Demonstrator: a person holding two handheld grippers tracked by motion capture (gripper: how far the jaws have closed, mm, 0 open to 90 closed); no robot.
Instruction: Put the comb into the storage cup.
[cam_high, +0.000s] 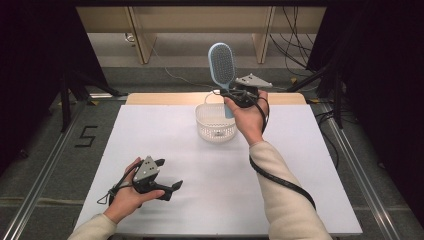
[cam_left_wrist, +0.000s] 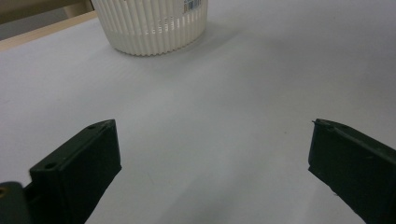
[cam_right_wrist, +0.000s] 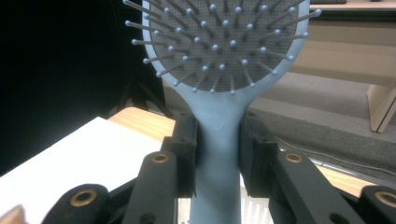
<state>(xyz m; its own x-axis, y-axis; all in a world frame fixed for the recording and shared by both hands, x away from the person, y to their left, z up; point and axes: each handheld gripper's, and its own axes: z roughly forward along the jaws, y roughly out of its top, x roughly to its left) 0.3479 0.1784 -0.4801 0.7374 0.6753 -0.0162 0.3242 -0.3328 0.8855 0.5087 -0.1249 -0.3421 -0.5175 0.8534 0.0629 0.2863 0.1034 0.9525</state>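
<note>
My table (cam_high: 300, 165), white sheet over a wooden top. One white ribbed basket (cam_high: 216, 122) stands on it near the far edge, barcode label facing me.

Right hand-held gripper (cam_high: 231, 95) raised, apparently clamped

The hairbrush (cam_right_wrist: 219, 70) head runs off the right gripper view's top edge, and the basket (cam_left_wrist: 152, 23) is cropped above in the left gripper view.

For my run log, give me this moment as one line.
right gripper: shut on hairbrush handle, head up, above white basket | left gripper: open, low over table, holding nothing
</note>
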